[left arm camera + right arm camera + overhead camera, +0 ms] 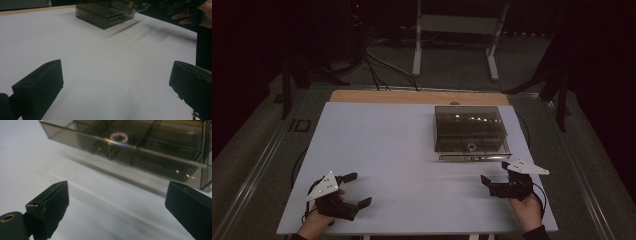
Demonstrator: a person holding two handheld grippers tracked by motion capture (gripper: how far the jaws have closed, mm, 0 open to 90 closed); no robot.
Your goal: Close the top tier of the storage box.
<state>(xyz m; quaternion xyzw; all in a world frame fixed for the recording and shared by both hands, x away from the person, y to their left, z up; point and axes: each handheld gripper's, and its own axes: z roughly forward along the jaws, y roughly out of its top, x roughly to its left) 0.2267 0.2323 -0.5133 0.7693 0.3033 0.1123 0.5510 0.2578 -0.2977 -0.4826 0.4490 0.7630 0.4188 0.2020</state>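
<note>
Here, both grippers are hovering low over the white bench [402, 150], fingers spread wide and holding nothing. The right gripper [496, 174] is sitting just before the smoky clear box [469, 132]; the left gripper [354, 190] is waiting well apart, near the front-left corner.

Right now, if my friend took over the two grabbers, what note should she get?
Left gripper: open, holding nothing, low over the near left of the white table.
Right gripper: open, holding nothing, just in front of the smoky clear box, not touching it.
The box sits at the far right of the table. Its bottom drawer looks pulled out a little, with a small pink ring inside.
Done: nothing picked up yet.
Left: probably reach the drawer and the ring with the right gripper.
</note>
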